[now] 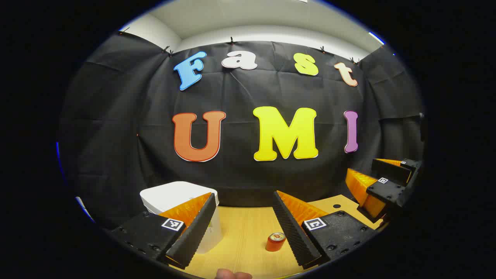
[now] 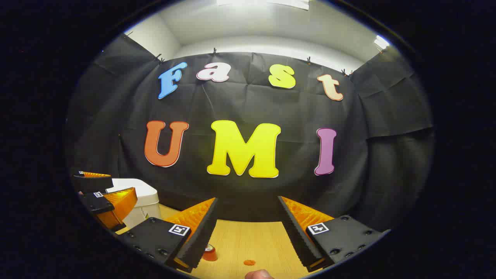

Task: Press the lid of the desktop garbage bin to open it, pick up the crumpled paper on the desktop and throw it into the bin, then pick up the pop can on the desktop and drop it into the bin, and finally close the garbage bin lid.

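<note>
- The bin [image 1: 176, 197] sits closed behind the left gripper's [image 1: 242, 228] left finger in the left gripper view. Its lid looks flat and shut, so the opening press seems to be the step in hand.
- The left gripper is open and empty. A good press would likely bring one fingertip straight down on the lid, without pushing the bin sideways.
- The can [image 1: 275, 241] stands upright on the desk [image 1: 244, 232], just inside that gripper's right finger; it is best kept clear during the press.
- The right gripper [image 2: 248, 232] is also open and empty; in its view the can [image 2: 209, 252] peeks out beside its left finger, the bin [image 2: 145, 201] further left.
- No paper can be made out.
- The can's print is too small to read; the fingers carry square coded tags only.
</note>
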Demonstrator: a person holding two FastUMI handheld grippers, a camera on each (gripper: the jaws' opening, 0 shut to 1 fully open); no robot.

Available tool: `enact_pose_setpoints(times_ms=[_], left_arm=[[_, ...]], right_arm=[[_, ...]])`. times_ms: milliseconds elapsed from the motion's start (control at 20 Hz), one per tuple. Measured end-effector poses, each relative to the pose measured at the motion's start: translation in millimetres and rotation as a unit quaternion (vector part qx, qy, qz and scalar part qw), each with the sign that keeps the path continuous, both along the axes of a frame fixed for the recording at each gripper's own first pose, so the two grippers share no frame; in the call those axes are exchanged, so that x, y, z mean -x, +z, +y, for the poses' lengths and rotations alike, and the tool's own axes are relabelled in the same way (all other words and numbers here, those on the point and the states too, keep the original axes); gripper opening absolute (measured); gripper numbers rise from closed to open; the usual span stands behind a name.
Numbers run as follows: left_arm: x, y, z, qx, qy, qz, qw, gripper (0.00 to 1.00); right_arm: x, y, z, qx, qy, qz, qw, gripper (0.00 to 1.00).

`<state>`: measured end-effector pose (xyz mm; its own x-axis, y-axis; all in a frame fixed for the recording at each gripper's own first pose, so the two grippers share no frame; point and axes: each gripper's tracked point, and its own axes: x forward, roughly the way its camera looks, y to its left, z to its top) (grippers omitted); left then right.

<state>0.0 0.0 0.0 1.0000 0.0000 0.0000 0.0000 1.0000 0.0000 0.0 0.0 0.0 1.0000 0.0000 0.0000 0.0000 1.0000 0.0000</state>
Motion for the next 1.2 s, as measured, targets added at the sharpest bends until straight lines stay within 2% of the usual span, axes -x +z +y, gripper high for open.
enact_pose_setpoints(times_ms=[200,550,1200], left_arm=[[2,5,3,0.006,0.007,-0.005,1.000,0.96],[7,11,-8,-0.003,-0.003,-0.014,1.000,0.96],[-1,15,-9,-0.006,0.005,-0.017,1.000,0.96]], right_arm=[[3,3,2,-0.004,0.004,-0.003,1.000,0.94],[7,7,-9,-0.013,-0.003,-0.009,1.000,0.93],[-1,3,-20,-0.019,-0.004,-0.004,1.000,0.94]])
